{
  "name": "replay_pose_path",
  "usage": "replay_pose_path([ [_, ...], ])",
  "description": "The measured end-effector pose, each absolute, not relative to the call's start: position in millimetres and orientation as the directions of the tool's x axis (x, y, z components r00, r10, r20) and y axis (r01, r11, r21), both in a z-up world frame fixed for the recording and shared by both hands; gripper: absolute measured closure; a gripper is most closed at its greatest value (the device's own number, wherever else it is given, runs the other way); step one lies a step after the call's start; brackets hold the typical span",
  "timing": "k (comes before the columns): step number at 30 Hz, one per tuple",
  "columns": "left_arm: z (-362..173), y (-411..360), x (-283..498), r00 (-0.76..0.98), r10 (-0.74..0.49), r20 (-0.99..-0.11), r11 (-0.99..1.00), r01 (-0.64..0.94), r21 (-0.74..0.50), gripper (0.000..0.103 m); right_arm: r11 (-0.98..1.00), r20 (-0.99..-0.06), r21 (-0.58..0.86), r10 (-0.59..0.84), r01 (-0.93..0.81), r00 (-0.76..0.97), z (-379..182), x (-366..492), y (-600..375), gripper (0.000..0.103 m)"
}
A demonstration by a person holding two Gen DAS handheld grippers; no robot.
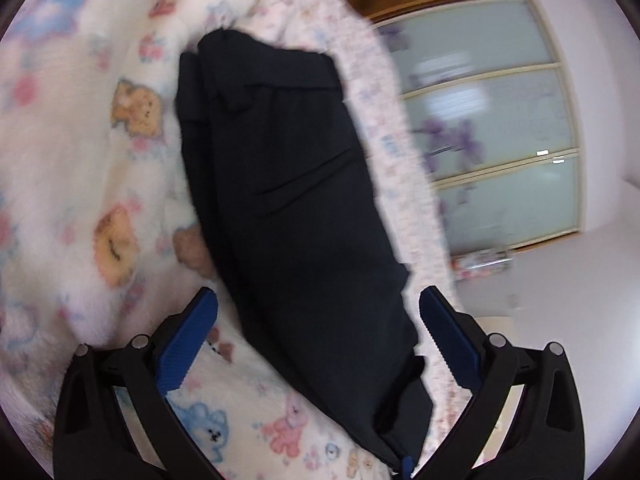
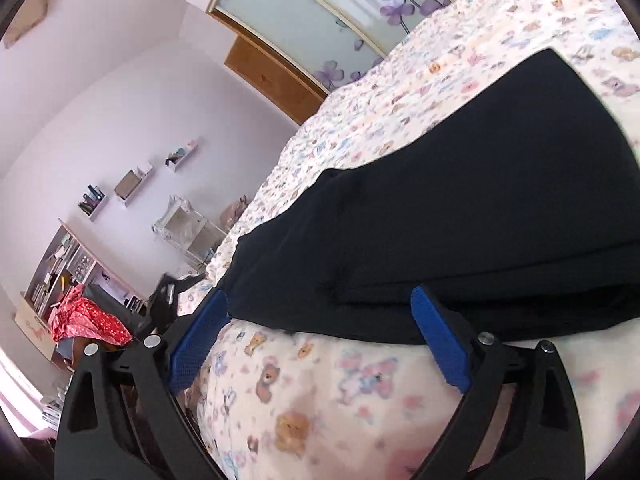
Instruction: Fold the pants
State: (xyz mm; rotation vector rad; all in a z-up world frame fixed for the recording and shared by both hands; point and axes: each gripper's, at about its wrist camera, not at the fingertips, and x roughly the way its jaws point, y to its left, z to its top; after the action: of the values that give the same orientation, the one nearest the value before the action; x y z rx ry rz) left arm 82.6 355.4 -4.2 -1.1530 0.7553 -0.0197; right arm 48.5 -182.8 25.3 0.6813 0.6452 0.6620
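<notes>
On fleecy teddy-print blanket (image 1: 80, 184): dark pants (image 1: 288, 184), apparently folded; left gripper (image 1: 318, 312), right gripper (image 2: 320, 312) spread.

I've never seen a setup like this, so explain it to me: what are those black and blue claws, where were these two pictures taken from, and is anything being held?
The claws are two hand-held grippers, one in each of a person's hands. Each carries a wide-angle camera looking along its blue fingers, so one picture comes from the left gripper and one from the right gripper. Both are open and hold nothing. Dark pants, already folded lengthwise, lie on a teddy-bear blanket covering a bed. Behind are a wardrobe with frosted doors and wall shelves.
</notes>
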Motion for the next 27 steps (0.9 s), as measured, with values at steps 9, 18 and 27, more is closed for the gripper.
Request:
replay_pose_path([
  [9,-9,381,111,0.748,-0.468,-0.470,0.330,-0.346,-0.878,0.002,0.518,-0.159,0.743,0.751,-0.423,0.641,32,52,-201,0.001],
  [18,1,372,98,0.801,-0.477,-0.362,0.434,-0.144,-0.889,0.002,0.513,-0.187,0.769,0.751,-0.382,0.633,9,72,-197,0.001],
  [27,14,354,89,0.798,-0.488,-0.354,0.555,-0.029,-0.831,0.002,0.488,-0.152,0.776,0.760,-0.400,0.632,9,71,-202,0.001],
])
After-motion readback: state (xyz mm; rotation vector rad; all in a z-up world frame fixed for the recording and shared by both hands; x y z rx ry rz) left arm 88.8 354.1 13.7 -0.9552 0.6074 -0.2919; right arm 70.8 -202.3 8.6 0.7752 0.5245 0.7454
